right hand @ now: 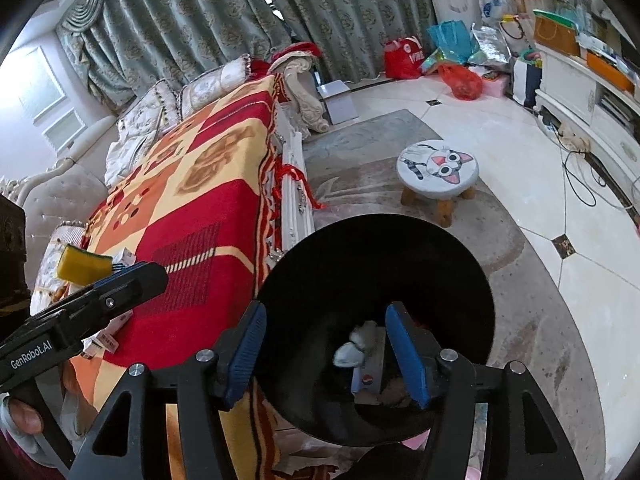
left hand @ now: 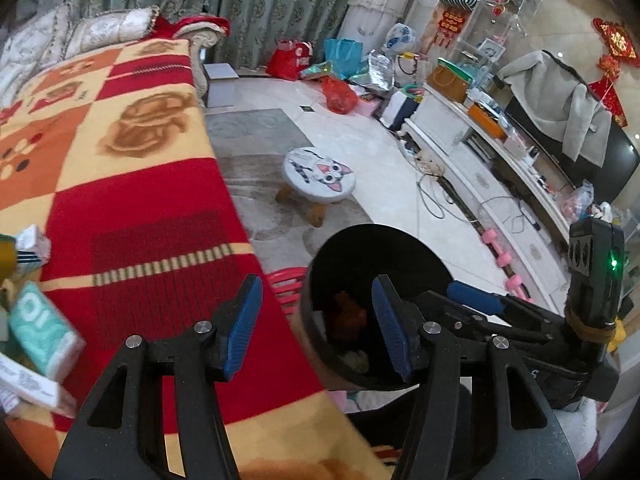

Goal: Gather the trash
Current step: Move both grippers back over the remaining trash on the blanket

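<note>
Right gripper (right hand: pixel 326 350) spread and empty above the black bin (right hand: pixel 452 280); crumpled scraps (right hand: pixel 356 348) already inside. Left gripper (left hand: pixel 320 328) spread too, nothing pinched, over the blanket's (left hand: pixel 140 200) edge beside the bin. Best next: swing back to the blanket, close squarely on one carton (left hand: pixel 48 332), lift clear before crossing the rim. Bin floor dark, contents hard to name. Further cartons cut off at left; yellow sponge (right hand: pixel 82 266) half hidden behind the left gripper.
</note>
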Motion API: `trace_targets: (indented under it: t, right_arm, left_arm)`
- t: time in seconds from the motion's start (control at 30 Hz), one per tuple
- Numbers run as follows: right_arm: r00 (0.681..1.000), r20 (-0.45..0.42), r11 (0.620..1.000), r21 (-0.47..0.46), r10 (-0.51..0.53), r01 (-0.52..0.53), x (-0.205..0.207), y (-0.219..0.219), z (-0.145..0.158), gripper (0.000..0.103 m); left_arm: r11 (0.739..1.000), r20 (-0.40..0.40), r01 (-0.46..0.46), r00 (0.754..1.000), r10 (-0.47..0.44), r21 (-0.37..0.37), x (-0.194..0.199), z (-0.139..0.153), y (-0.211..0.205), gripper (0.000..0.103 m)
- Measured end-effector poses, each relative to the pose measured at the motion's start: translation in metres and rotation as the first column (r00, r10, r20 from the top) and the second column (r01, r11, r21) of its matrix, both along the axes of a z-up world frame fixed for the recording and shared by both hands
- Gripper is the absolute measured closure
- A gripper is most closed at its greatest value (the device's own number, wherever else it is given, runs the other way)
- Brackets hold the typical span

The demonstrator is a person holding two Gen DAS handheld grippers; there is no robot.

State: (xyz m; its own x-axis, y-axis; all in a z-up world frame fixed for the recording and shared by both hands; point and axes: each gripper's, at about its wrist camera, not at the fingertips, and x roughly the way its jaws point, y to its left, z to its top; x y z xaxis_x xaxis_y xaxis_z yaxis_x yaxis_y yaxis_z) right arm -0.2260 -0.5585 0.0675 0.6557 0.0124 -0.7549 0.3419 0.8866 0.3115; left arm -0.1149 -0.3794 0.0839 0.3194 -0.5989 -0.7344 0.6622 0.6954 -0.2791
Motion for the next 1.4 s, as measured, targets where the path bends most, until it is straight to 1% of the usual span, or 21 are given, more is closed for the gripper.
trace_targets:
  t: [0.33,0.5,0.83,1.0,1.13,1.3,1.4]
  right_arm:
    - [0.997,0.009,0.997,-0.02,0.072,-0.072,0.012,0.032,0.008,0.043]
    - [0.992,0.008,0.992,-0.024,0.128,-0.128,0.025,0.059,0.011,0.043]
    - [0.965,0.003,0.965,-0.033,0.261,-0.26,0.052,0.117,0.014,0.043]
    - [0.948,0.001,0.948,-0.032,0.317,-0.317,0.063,0.143,0.016,0.041]
    - [0.935,0.004,0.934,-0.026,0.355,-0.355,0.072,0.162,0.018,0.04]
    - [0.914,0.007,0.914,-0.028,0.406,-0.406,0.084,0.187,0.02,0.04]
    - [0.896,0.01,0.896,-0.032,0.444,-0.444,0.094,0.205,0.023,0.04]
  left_arm:
    - [0.995,0.058,-0.095,0.994,0.092,0.044,0.005,0.004,0.042,0.047]
    - [0.988,0.082,-0.14,0.987,0.135,0.059,0.005,0.007,0.069,0.047]
    - [0.968,0.081,-0.244,0.968,0.238,0.067,0.011,0.009,0.132,0.047]
    - [0.951,0.087,-0.301,0.952,0.295,0.068,0.012,0.011,0.17,0.047]
    - [0.933,0.091,-0.355,0.933,0.348,0.068,0.015,0.011,0.203,0.047]
    - [0.901,0.095,-0.427,0.903,0.42,0.075,0.02,0.01,0.247,0.047]
    - [0.879,0.093,-0.47,0.882,0.463,0.084,0.026,0.005,0.271,0.047]
